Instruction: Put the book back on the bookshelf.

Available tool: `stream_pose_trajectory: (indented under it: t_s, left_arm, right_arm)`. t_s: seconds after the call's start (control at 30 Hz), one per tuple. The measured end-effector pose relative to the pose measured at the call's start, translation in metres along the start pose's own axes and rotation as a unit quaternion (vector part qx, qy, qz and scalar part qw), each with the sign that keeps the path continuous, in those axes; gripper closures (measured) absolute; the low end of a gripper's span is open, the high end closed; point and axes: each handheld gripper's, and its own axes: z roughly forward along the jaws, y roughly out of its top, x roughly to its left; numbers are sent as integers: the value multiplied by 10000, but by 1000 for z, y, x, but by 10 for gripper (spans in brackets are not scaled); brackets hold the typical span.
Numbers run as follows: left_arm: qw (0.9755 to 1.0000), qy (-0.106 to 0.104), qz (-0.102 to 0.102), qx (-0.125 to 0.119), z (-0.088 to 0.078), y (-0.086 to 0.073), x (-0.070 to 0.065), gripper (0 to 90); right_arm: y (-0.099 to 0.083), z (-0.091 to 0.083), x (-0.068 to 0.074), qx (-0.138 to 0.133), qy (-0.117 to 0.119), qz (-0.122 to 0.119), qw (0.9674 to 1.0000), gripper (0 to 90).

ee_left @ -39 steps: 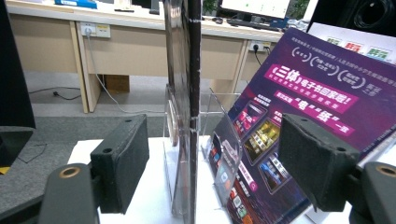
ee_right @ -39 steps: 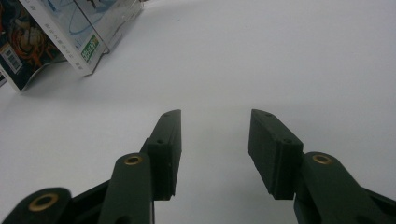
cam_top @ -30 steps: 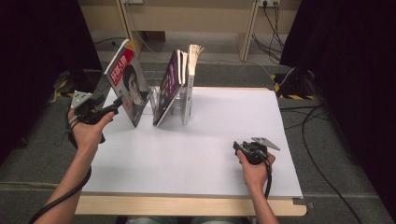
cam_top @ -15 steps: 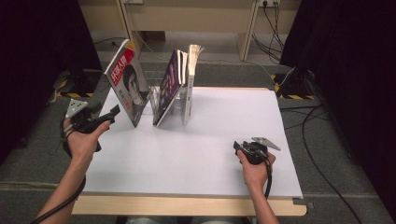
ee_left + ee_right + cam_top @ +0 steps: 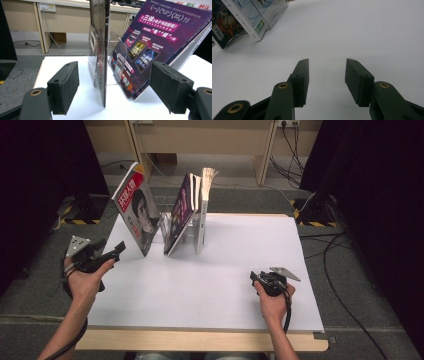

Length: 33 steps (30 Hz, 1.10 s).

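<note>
Three magazines stand in a clear acrylic rack [image 5: 187, 234] at the back left of the white table [image 5: 225, 265]. The leftmost magazine [image 5: 136, 212] has a red title and leans left. A purple magazine [image 5: 180, 212] leans beside it, and a third magazine [image 5: 205, 202] stands upright. My left gripper [image 5: 119, 251] is open just left of the leftmost magazine, apart from it. In the left gripper view that magazine [image 5: 101, 50] is edge-on between my wide-open left gripper [image 5: 116, 86], farther off, with the purple magazine [image 5: 152, 42] to its right. My right gripper [image 5: 254, 277] rests open on the table, nothing between its fingers [image 5: 327, 75].
The table's left edge lies just under my left hand. Behind the table are wooden furniture legs [image 5: 262, 155] and cables [image 5: 295, 140] on the floor. In the right gripper view the rack's corner [image 5: 272, 12] and a magazine's lower edge [image 5: 227, 22] sit at the top left.
My left gripper has drawn back from the leftmost magazine, down and toward the table's near-left edge. The right gripper and the magazines have kept still.
</note>
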Motion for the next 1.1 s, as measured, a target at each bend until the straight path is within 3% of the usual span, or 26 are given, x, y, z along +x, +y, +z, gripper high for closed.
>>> stream_pose_trajectory:
  t_s: [0.57,1.1]
  left_arm:
    - [10000,40,34,39,-14,-24,2,239]
    - [9993,171,-6,346,-23,-69,11,242]
  right_arm:
    - [0,-1,1,-7,-5,-13,10000,549]
    - [0,-1,1,-15,-27,-14,10000,549]
